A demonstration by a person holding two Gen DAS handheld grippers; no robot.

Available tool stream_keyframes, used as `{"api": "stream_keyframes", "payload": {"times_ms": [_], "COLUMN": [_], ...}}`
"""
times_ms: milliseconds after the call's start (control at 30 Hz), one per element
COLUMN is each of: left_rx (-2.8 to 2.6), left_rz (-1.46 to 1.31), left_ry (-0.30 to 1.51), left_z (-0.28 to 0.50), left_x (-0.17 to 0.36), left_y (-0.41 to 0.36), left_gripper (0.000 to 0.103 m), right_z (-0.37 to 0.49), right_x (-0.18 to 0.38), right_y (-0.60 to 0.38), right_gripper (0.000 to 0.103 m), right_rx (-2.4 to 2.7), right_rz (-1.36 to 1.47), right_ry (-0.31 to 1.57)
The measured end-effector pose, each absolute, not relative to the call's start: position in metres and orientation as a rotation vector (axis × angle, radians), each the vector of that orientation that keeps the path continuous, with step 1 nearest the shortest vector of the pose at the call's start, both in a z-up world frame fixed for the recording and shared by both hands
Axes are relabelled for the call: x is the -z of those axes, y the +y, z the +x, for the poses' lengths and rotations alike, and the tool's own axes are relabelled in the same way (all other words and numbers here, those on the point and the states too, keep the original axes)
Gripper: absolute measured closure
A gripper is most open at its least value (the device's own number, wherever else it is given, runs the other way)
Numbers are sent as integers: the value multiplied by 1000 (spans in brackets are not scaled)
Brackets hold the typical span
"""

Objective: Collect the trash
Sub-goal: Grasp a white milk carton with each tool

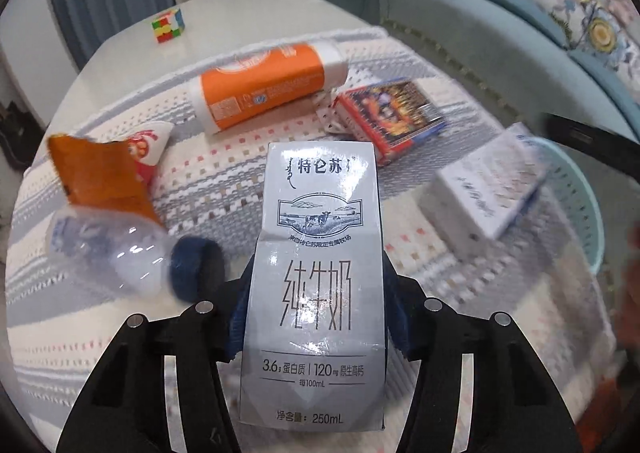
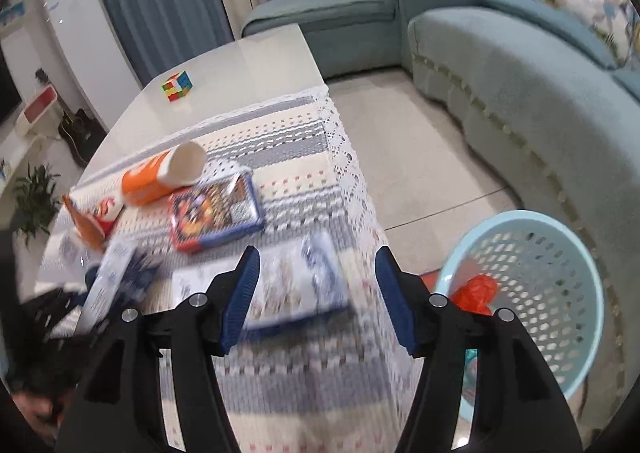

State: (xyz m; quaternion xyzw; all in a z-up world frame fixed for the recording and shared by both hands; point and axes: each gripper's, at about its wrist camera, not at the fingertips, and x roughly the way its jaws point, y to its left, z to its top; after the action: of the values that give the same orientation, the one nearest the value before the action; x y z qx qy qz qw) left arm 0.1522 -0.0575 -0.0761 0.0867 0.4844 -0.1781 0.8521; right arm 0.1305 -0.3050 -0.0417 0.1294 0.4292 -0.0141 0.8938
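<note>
A white milk carton stands upright between the blue pads of my left gripper, which is shut on its sides. The same carton shows blurred at the left of the right wrist view. My right gripper is open above the patterned tablecloth, and a flat white and blue box lies on the cloth between and beyond its fingers. On the cloth also lie an orange tube, a colourful box, a clear bottle with a blue cap and an orange snack bag.
A light blue perforated basket stands on the floor off the table's right edge, with an orange bag inside. A colour cube sits on the bare far part of the table. A teal sofa curves behind.
</note>
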Motion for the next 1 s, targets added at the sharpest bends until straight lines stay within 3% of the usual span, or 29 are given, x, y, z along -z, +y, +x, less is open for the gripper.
{"api": "stream_keyframes", "payload": {"times_ms": [100, 167, 267, 700, 733, 800, 833, 1000], "left_rx": [383, 374, 389, 381, 382, 380, 382, 372], "left_rz": [186, 174, 110, -18, -24, -38, -46, -35], "left_ry": [987, 980, 992, 1022, 1019, 1017, 1015, 983], "left_z": [132, 118, 102, 83, 83, 83, 83, 77], "left_x": [55, 44, 42, 76, 76, 75, 73, 63], "left_y": [-46, -32, -10, 10, 12, 17, 19, 24], "left_gripper": [50, 50, 50, 50, 50, 50, 50, 50], "right_z": [160, 172, 165, 58, 52, 43, 39, 21], "right_x": [53, 65, 74, 70, 69, 63, 60, 47], "right_y": [-318, -323, -315, -205, -198, -185, -179, -156], "right_gripper": [49, 64, 70, 73, 72, 53, 37, 34], "right_rx": [26, 17, -39, -287, -309, -328, -328, -371], "right_rz": [329, 378, 390, 240, 231, 185, 158, 97], "right_ry": [926, 981, 1016, 1144, 1142, 1116, 1099, 1042]}}
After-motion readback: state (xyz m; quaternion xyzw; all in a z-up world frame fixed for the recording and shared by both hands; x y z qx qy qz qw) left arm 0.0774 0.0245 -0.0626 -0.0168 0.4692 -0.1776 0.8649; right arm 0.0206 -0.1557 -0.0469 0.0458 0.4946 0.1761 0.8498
